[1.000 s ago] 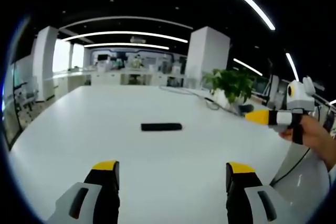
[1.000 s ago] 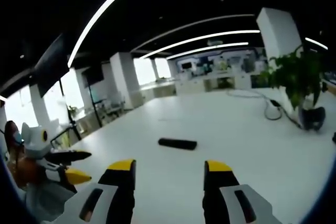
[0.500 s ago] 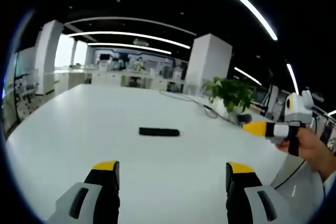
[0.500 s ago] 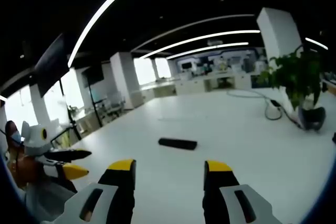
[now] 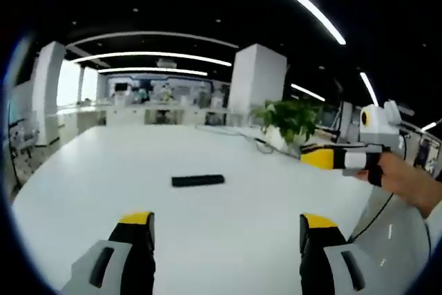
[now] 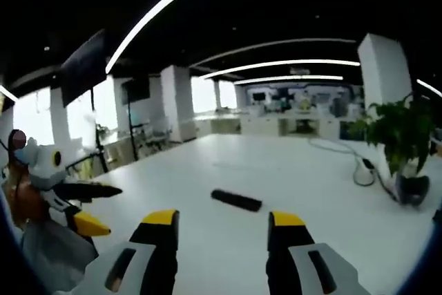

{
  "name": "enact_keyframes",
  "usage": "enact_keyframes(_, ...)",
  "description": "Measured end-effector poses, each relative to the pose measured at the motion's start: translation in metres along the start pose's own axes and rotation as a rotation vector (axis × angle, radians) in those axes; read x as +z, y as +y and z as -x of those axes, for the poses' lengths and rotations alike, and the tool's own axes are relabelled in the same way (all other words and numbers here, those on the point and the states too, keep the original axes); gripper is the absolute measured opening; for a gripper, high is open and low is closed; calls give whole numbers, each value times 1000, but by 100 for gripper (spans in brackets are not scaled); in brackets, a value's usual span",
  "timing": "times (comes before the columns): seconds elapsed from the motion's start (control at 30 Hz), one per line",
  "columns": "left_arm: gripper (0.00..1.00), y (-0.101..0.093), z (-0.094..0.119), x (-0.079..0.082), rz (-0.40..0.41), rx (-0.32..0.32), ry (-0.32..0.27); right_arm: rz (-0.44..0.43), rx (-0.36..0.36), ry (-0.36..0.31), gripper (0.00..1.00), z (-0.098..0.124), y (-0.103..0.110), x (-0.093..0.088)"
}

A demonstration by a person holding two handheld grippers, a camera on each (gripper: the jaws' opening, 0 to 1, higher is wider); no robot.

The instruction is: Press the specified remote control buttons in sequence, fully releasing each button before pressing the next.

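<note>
A black remote control (image 5: 198, 180) lies flat on the white table (image 5: 103, 170), well ahead of my left gripper (image 5: 226, 229), whose jaws stand open with nothing between them. In the right gripper view the same remote (image 6: 236, 200) lies ahead of my right gripper (image 6: 223, 227), also open and holding nothing. The right gripper (image 5: 324, 157) comes into the left gripper view from the right, held in a hand (image 5: 404, 181). At the left edge of the right gripper view the left gripper (image 6: 86, 206) shows, its jaws apart.
A potted plant (image 5: 289, 121) stands at the table's far right, with a cable (image 6: 359, 170) lying near it. White pillars (image 5: 256, 88) and desks fill the office behind. Wide bare tabletop surrounds the remote.
Both views have shifted as the hands moved. The remote sits a little lower and further left in the left gripper view. The remote itself has not moved, and both grippers stay open.
</note>
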State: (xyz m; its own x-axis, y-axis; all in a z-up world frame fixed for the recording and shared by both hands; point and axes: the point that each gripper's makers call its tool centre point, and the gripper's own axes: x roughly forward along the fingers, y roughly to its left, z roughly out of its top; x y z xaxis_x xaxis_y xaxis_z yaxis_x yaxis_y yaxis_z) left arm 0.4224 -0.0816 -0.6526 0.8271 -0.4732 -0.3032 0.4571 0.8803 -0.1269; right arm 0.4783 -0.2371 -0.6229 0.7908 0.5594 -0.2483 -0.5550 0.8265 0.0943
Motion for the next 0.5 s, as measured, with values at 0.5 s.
enact_keyframes(0.5,86,-8,-3,9,-326,95,2,85,-35,27,48,2,-3,-5)
